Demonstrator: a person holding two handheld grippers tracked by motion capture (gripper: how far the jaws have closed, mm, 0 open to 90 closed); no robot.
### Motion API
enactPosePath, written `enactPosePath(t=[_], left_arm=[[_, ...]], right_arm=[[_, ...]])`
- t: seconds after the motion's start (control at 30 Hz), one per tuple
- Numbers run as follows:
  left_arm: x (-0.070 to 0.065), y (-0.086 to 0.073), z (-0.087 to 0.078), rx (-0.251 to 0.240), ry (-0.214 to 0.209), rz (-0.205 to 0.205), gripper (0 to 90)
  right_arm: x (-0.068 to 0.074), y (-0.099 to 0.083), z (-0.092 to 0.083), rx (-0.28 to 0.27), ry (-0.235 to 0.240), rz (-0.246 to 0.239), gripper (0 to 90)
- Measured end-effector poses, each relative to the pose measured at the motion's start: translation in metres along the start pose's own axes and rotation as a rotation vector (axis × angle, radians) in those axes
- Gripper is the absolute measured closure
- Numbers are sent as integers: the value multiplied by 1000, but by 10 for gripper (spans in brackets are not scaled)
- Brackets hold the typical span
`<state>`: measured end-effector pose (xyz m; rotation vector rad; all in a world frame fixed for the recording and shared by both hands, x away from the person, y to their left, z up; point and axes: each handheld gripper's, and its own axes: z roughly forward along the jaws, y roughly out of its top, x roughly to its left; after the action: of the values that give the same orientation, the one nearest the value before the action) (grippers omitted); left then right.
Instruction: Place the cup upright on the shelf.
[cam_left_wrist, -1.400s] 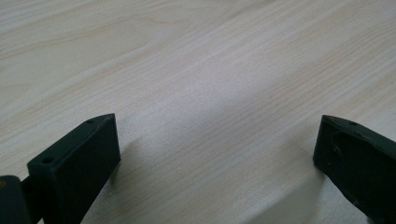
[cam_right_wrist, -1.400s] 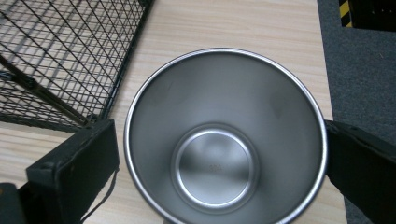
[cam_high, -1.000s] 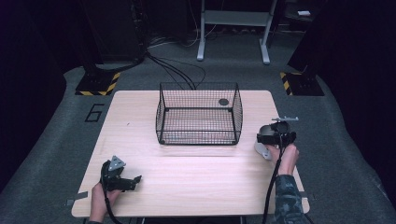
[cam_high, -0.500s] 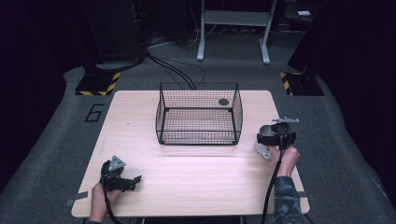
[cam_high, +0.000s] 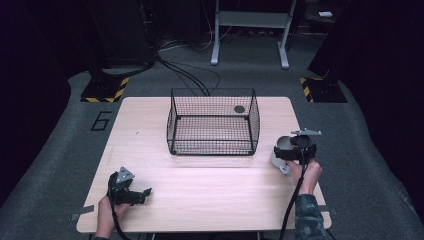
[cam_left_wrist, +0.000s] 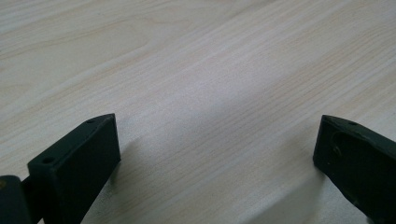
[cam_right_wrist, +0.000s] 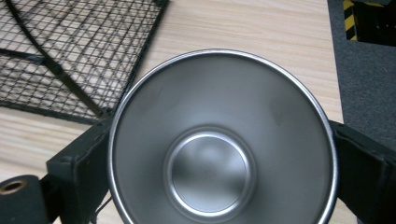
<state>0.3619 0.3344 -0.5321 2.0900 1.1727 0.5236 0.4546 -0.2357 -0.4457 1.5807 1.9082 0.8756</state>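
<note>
While the right gripper (cam_right_wrist: 219, 154) clamps the steel cup (cam_right_wrist: 219, 140) by its sides, right of centre in the high view beside the wire basket (cam_high: 212, 122), smooth walls risk slipping. Its own view shows the cup empty. Left gripper (cam_left_wrist: 217, 154): jaws wide, holding nothing.

Black wire basket (cam_high: 212, 122) mid-table (cam_high: 210, 190); small dark disc (cam_high: 239, 109) behind it.

We look down from above on the table (cam_high: 210, 195); each claw camera sits close, sharing its wood.
</note>
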Motion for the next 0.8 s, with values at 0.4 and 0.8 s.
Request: enactPosePath(t=[0.4, 0.8], left_arm=[[0, 0, 0, 2, 0, 3, 5], [0, 0, 0, 2, -1, 1, 5]], right_arm=[[19, 0, -17, 1, 53, -62, 57], [43, -2, -24, 27, 139, -114, 57]])
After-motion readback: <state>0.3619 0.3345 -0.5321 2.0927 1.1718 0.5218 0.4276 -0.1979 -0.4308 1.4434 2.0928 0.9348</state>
